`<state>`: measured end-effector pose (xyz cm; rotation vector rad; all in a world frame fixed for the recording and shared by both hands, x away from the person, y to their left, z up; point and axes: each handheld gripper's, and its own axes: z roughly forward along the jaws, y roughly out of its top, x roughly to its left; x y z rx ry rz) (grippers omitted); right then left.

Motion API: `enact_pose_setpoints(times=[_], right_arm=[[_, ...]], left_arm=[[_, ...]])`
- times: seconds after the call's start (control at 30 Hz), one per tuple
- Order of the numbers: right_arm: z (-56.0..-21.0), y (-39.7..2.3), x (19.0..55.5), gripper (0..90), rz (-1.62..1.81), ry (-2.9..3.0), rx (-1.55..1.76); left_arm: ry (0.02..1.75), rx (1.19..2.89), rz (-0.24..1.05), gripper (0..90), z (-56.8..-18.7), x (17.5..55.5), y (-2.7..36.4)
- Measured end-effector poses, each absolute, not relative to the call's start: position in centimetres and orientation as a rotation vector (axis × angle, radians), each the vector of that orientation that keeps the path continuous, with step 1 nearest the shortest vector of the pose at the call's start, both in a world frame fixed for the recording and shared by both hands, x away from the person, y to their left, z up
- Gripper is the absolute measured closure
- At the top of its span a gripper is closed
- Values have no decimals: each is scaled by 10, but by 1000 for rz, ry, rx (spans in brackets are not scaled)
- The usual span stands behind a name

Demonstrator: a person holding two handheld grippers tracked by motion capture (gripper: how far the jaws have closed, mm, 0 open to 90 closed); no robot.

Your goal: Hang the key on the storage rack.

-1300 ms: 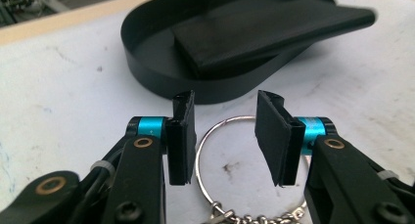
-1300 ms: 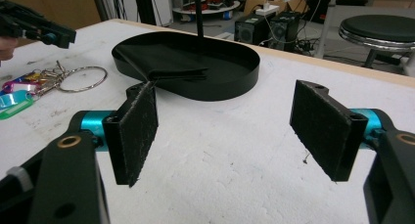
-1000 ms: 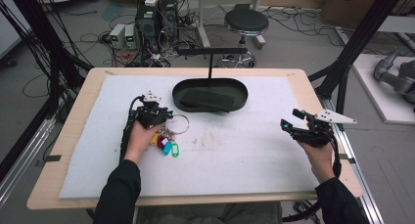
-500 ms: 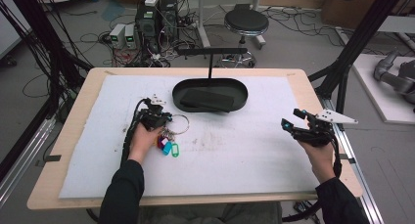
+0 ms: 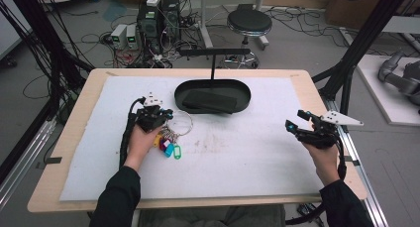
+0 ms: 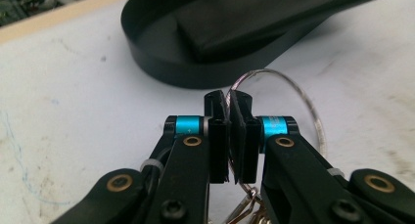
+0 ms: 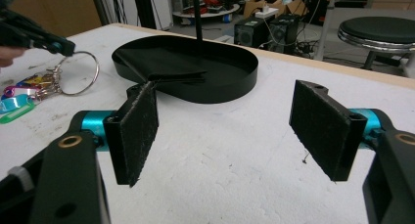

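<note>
We find no text, label, brand, number or sign that we can read. The coloured key tags (image 5: 167, 146) on the surface (image 5: 247, 157) look blank or too small to tell, and the cardboard box (image 5: 356, 1) on the floor bears a mark too blurred.

A black oval tray (image 5: 212, 95) sits on a white mat (image 5: 237, 152). Just left of the tray, a silver key ring (image 5: 179, 123) carries blue, green, pink and yellow tags (image 5: 167, 147).

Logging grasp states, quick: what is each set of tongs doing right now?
Left tongs: closed on the wire key ring.
Right tongs: open, holding nothing.
</note>
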<state>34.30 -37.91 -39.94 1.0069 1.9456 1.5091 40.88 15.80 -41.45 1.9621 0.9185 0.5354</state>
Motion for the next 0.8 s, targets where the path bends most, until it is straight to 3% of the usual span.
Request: enact_pose_setpoints(times=[0.43, 0.8], right_arm=[[-400, -377, 343, 270, 1503, 1959, 1002], [-400, -376, 343, 270, 1501, 1961, 1001]], left_arm=[[745, 1948, 559, 862, -394, 372, 146], [743, 1961, 525, 856, -399, 374, 145]])
